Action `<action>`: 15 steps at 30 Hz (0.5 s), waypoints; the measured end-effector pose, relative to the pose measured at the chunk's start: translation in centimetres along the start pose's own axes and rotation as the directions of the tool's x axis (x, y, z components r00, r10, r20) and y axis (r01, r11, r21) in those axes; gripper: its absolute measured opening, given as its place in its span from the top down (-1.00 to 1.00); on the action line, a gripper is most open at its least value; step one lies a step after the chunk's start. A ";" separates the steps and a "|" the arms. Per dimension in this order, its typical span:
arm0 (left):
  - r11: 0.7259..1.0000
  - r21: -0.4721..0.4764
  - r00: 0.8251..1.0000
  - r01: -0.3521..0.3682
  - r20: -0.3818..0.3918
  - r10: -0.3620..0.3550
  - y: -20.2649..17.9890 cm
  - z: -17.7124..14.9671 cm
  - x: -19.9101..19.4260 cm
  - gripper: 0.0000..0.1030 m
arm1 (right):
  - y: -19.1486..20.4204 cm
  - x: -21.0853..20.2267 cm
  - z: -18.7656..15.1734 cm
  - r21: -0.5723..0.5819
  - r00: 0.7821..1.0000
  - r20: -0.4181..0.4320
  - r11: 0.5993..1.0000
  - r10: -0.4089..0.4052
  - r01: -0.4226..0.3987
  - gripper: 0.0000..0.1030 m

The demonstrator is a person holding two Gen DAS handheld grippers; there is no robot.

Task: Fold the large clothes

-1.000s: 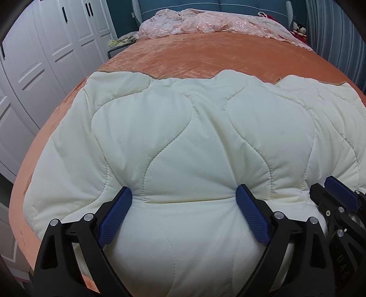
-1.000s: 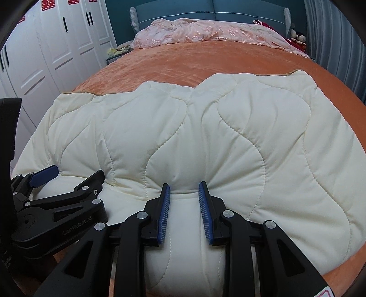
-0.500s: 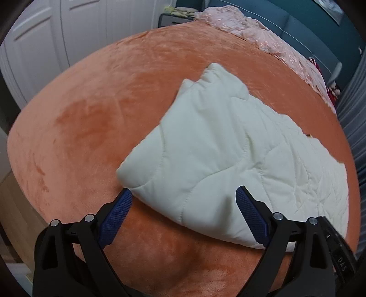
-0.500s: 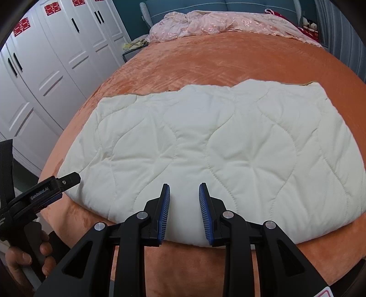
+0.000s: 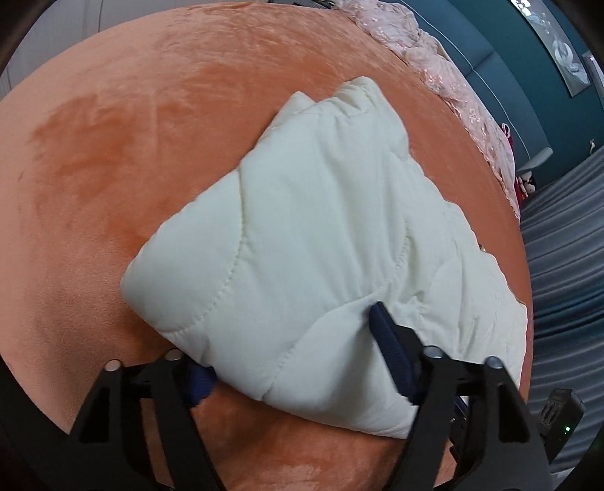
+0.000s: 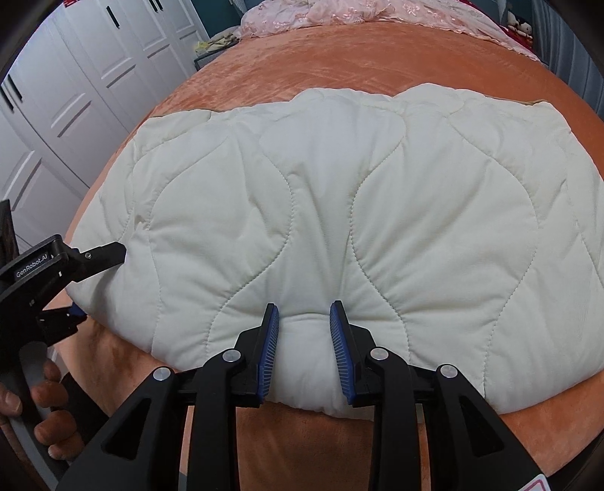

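Observation:
A cream quilted garment [image 6: 339, 211] lies folded and flat on the orange bed cover [image 6: 339, 64]. My right gripper [image 6: 305, 340] is at the middle of its near edge, with the jaws narrowly apart and pressed on a ridge of the fabric. My left gripper [image 5: 290, 347] is at the garment's left corner [image 5: 264, 302], open wide, with the corner lying between the fingers. It also shows from the side in the right wrist view [image 6: 94, 260], one finger above the edge and one below.
White wardrobe doors [image 6: 75, 94] stand along the left. A pink crumpled blanket [image 6: 358, 11] lies at the bed's head against a teal headboard [image 5: 528, 94]. Grey curtains [image 5: 566, 245] hang on the right. A small black device [image 5: 562, 415] sits at the lower right.
The left gripper swung from the middle of the near edge to the garment's left corner and pushed in around it. The right gripper drew back, then came forward onto the near edge again.

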State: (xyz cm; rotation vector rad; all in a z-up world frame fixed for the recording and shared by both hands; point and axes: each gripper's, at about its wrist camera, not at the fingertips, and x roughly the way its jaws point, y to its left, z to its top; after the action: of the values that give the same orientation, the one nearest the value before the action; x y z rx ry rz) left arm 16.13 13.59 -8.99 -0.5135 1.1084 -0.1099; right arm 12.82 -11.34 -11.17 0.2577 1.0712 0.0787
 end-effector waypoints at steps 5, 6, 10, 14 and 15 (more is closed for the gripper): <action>0.983 0.181 0.994 0.014 0.108 -0.034 -5.1 -0.4 -5.6 0.52 | -0.2 -1.2 0.3 0.015 1.000 -0.004 1.000 0.013 -0.013 0.46; 0.977 0.211 0.991 0.028 0.123 -0.055 -6.3 -0.5 -6.8 0.56 | -0.4 -1.9 0.3 0.019 1.000 0.004 1.000 0.021 -0.021 0.46; 0.940 0.333 0.977 0.075 0.164 -0.136 -11.1 -1.2 -10.7 0.62 | -2.2 -5.3 -0.9 0.025 0.998 0.063 1.000 0.015 -0.017 0.48; 0.880 0.469 0.970 0.074 0.173 -0.174 -16.7 -3.2 -11.8 0.63 | -4.8 -5.7 -2.3 0.061 0.999 0.035 0.998 0.001 -0.003 0.59; 0.865 0.495 0.969 0.081 0.163 -0.184 -18.1 -3.8 -11.6 0.63 | -5.3 -5.9 -2.7 0.075 0.999 0.036 0.997 0.003 -0.005 0.59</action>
State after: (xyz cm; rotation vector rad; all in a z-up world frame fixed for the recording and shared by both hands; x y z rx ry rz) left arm 10.51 0.28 7.41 -0.1399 0.7995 -0.4380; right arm 7.35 -17.17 -8.66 0.3284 1.0388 0.0372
